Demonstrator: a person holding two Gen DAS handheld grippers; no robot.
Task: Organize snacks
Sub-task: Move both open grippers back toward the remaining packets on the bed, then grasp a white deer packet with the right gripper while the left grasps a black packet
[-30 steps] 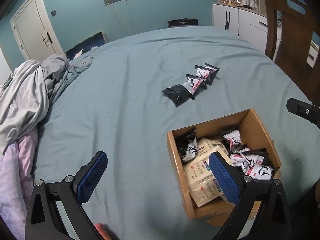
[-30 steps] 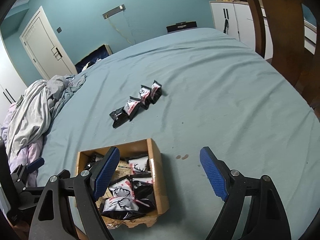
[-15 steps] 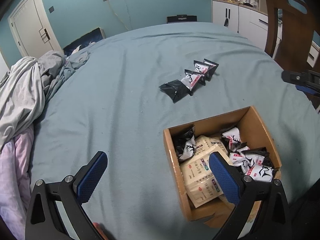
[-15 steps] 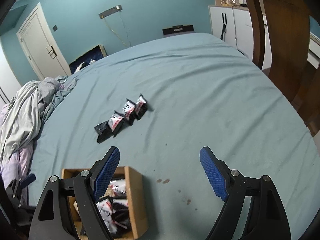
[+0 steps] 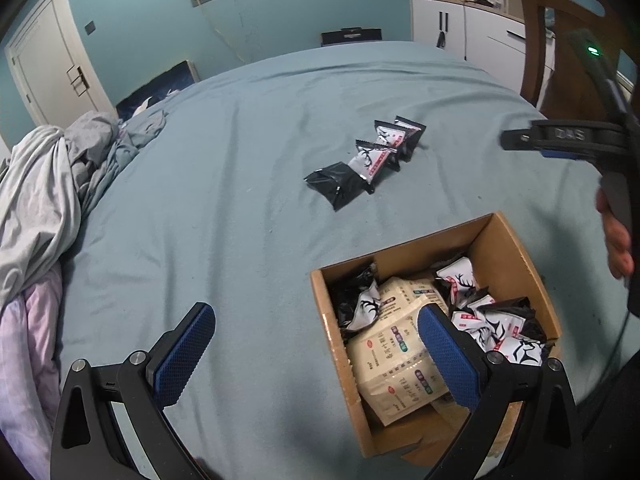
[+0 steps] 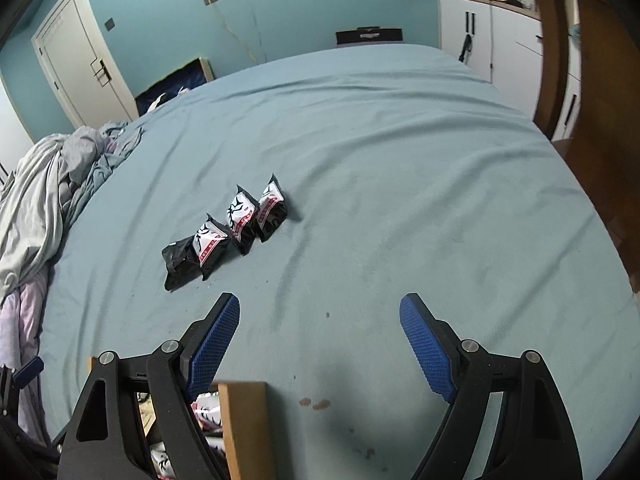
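Note:
A brown cardboard box (image 5: 508, 240) sits on the teal bed, holding several black-and-white snack packets (image 5: 500, 328) and beige packs (image 5: 400, 344). A row of black-and-white snack packets (image 5: 368, 160) lies further out on the bed; it also shows in the right wrist view (image 6: 228, 232). My left gripper (image 5: 316, 354) is open and empty, low over the box's left wall. My right gripper (image 6: 320, 344) is open and empty above the bed, beyond the box corner (image 6: 242, 412), short of the packet row. It also shows at the right in the left wrist view (image 5: 560, 140).
A heap of grey and pink bedding (image 5: 44, 184) lies at the bed's left side. A brown wooden chair (image 5: 560, 40) and white cabinets (image 5: 472, 32) stand at the far right. A white door (image 6: 80, 64) is in the teal wall.
My right gripper has moved forward, away from the box and toward the packet row; it now appears larger at the right of the left wrist view. My left gripper stays nearly still.

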